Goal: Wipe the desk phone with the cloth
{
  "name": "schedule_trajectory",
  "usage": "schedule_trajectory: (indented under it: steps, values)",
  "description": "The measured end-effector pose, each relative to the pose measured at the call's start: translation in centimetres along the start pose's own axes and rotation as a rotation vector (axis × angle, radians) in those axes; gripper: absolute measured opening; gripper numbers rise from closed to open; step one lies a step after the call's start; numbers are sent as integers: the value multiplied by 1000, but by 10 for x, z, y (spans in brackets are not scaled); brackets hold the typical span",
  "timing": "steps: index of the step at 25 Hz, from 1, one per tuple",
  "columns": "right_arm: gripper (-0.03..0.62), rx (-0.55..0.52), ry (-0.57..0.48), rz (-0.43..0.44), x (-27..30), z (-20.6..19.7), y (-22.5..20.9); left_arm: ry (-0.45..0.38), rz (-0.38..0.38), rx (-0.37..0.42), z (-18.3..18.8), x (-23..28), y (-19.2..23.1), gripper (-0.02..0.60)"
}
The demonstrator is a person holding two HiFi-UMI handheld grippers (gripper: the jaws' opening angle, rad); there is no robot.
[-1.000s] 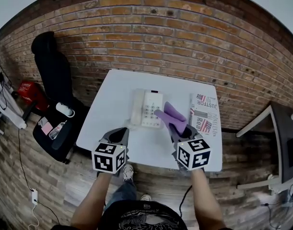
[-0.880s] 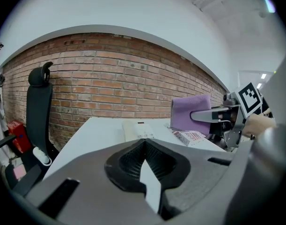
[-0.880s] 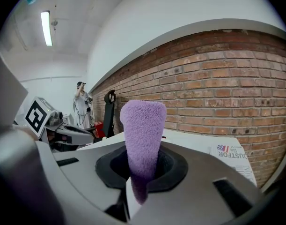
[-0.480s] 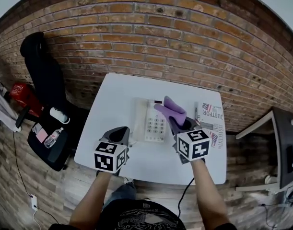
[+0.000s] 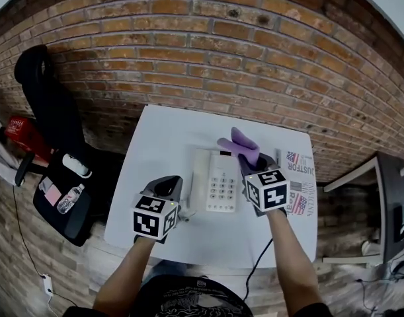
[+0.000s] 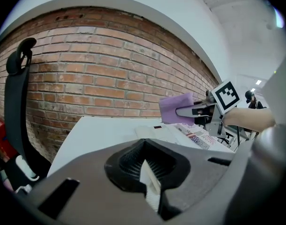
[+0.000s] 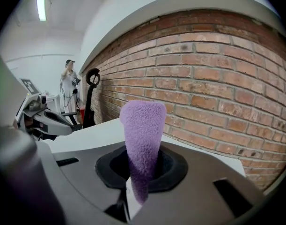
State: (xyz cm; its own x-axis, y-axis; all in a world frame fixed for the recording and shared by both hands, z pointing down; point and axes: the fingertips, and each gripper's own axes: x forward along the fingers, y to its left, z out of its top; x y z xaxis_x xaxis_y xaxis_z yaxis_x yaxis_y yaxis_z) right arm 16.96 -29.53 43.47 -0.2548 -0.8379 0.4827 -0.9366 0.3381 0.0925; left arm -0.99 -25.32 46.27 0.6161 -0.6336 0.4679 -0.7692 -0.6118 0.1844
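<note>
A white desk phone lies on the white table, its handset along its left side. My right gripper is shut on a purple cloth and holds it just above the phone's far right corner. In the right gripper view the cloth stands up from the shut jaws. The left gripper hovers by the phone's near left side, jaws together with nothing between them. From the left gripper view the phone and the cloth lie ahead to the right.
A newspaper lies on the table right of the phone. A black chair holding a bottle stands left of the table. A brick wall runs behind. A person stands far off in the right gripper view.
My right gripper has carried the cloth from the phone's right side toward its far right corner. The head camera has shifted; the left gripper stays by the phone's near left.
</note>
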Motion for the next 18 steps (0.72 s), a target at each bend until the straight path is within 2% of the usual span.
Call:
schedule_trajectory:
  steps: [7, 13, 18]
  values:
    - [44, -102, 82, -24, 44, -6, -3, 28, -20, -5, -2, 18, 18, 5]
    - [44, -161, 169, 14, 67, -26, 13, 46, -29, -6, -4, 27, 26, 5]
    - [44, -165, 203, 47, 74, -40, 23, 46, -37, -6, -4, 30, 25, 5]
